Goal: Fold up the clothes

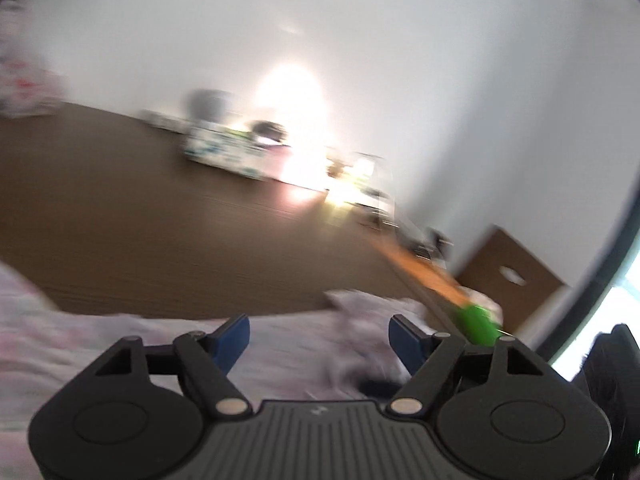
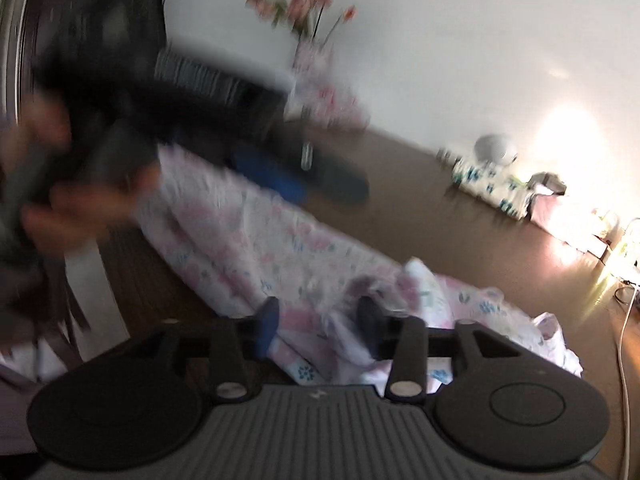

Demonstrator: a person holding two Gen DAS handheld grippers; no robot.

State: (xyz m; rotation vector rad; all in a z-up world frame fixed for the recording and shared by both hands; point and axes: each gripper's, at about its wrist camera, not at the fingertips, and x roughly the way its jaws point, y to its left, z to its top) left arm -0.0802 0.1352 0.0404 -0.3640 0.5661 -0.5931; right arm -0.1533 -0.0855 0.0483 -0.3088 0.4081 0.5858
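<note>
Pale floral cloth point(image 2: 256, 240) lies stretched across the brown table point(image 2: 420, 200), running from far left to near right. The right gripper point(image 2: 320, 320) has its blue fingers partly apart with bunched cloth between them; whether they pinch it I cannot tell. The left gripper point(image 1: 320, 338) stands wide over the cloth, holding nothing.

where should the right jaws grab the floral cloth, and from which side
Take the raised, bunched fold of the floral cloth just ahead of the right gripper, coming straight forward and low. That ridge stands up off the table, while the rest lies flat.
</note>
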